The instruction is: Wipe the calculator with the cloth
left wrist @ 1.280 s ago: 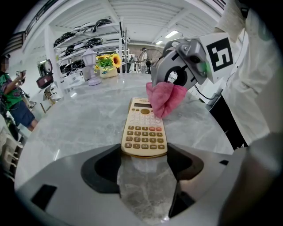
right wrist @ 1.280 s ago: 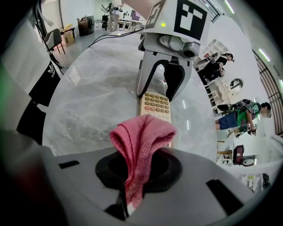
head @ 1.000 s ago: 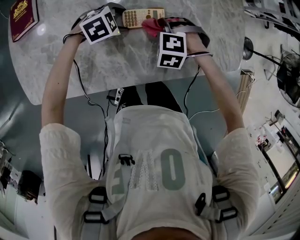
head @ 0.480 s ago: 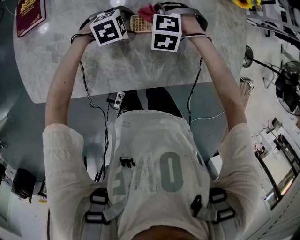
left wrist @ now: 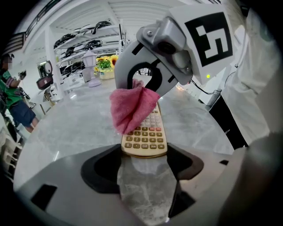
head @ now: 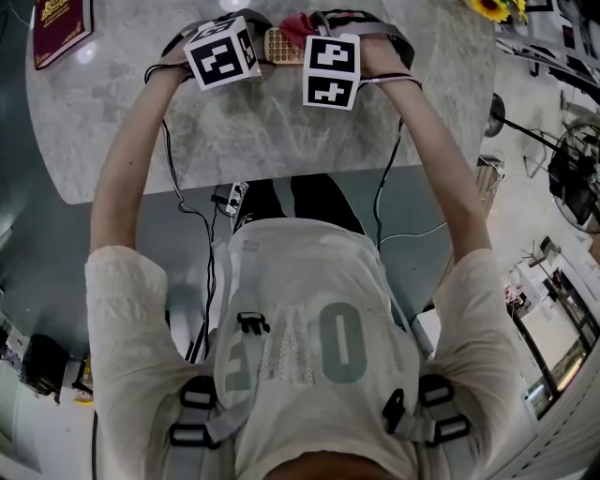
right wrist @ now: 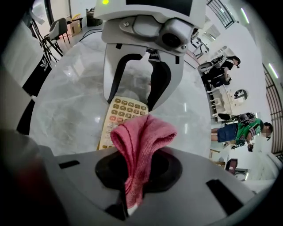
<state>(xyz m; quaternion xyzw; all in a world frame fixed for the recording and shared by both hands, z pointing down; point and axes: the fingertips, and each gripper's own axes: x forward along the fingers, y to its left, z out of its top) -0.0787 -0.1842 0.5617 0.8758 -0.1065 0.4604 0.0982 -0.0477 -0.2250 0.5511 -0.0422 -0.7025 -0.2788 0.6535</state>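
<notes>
Your left gripper (left wrist: 144, 161) clamps the near end of the calculator (left wrist: 149, 131), which lies on the marble table (head: 281, 131). Your right gripper (right wrist: 132, 185), pinching the pink cloth (right wrist: 142, 134), has slid along the calculator towards the left gripper since a second ago.

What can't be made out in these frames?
- Display of the calculator: left gripper view, covered by the cloth and the right gripper.
- Calculator body: head view, mostly behind the marker cubes.
- Red book title: head view, cut by the top edge, too small.
</notes>
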